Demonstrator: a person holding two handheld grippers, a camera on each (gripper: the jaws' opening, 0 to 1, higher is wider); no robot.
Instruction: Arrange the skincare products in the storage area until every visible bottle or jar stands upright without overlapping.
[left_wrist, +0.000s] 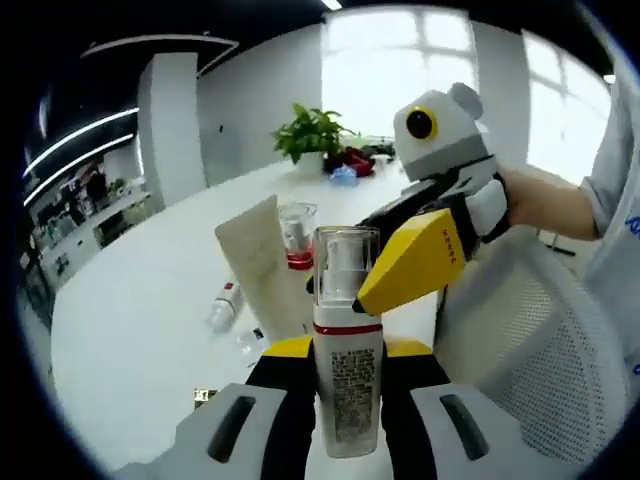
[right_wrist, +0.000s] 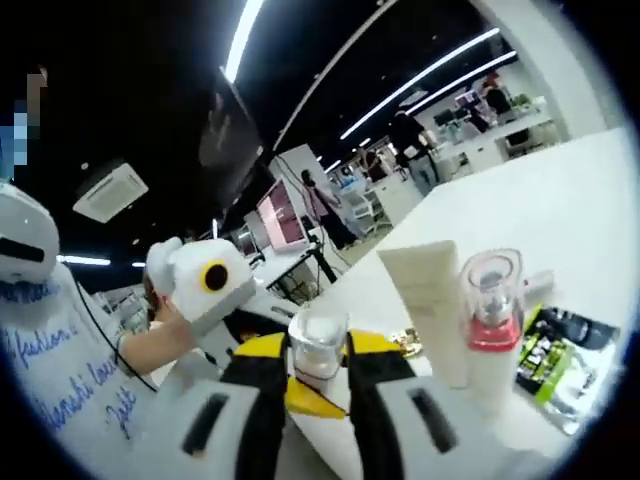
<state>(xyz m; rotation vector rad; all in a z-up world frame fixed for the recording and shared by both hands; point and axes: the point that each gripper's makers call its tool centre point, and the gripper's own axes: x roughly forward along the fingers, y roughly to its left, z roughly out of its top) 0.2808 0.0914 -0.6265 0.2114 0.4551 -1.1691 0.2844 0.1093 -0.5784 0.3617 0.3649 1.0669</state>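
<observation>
Gripping pump bottle in left gripper | right gripper pinches its clear cap | left view: small bottle lying on table | right view: tube upright

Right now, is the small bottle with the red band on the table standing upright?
No, in the left gripper view the small bottle lies on its side on the white table, left of the upright cream tube.

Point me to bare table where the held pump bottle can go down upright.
Free: the wide white table left of the fallen small bottle, and the stretch behind the clear-capped bottle toward the plant. Crowded: around the cream tube, where the left gripper holds the pump bottle with the right gripper at its neck.
</observation>
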